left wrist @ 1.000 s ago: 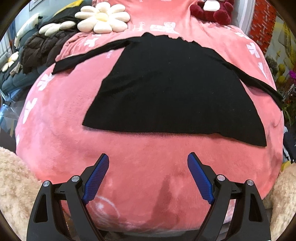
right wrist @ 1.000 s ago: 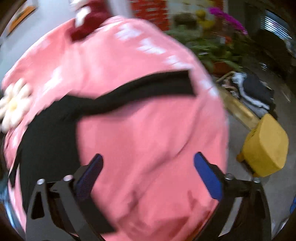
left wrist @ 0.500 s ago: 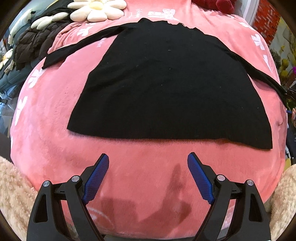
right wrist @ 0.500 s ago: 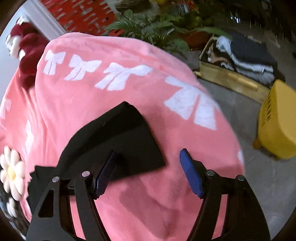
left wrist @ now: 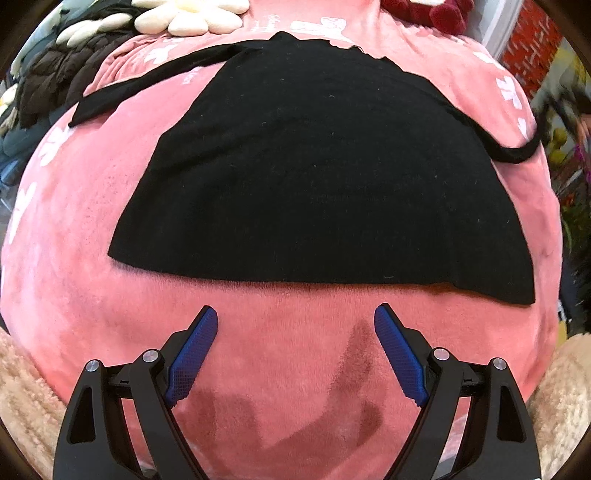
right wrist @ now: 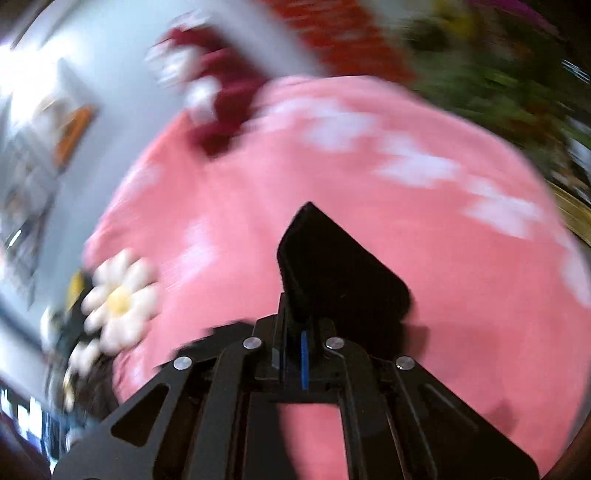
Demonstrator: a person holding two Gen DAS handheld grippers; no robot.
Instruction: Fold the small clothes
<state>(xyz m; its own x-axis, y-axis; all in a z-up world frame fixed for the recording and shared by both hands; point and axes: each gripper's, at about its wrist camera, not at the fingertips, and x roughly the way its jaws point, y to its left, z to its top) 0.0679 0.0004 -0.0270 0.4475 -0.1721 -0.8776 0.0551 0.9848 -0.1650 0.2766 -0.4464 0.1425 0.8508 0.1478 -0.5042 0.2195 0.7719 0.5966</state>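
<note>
A black long-sleeved garment [left wrist: 317,177] lies spread flat on a big pink plush cushion [left wrist: 280,369], hem toward me, sleeves stretched out to both sides. My left gripper [left wrist: 295,354] hovers open just short of the hem, with only pink plush between its blue pads. In the blurred right wrist view, my right gripper [right wrist: 295,332] is shut on the end of the black sleeve [right wrist: 332,273], which stands up above the jaws, lifted off the cushion. In the left wrist view the right sleeve's end [left wrist: 517,151] curls up at the cushion's far right edge.
A white daisy-shaped cushion [left wrist: 188,16] and a dark red plush toy [left wrist: 424,11] sit at the cushion's far end. Dark quilted clothes [left wrist: 48,77] are piled to the left. Beige fluffy fabric [left wrist: 22,398] lies at the near corners. Plants [right wrist: 498,55] stand to the right.
My right gripper closed on the sleeve end and swung it up and inward over the cushion. My left gripper crept closer to the hem and stayed open.
</note>
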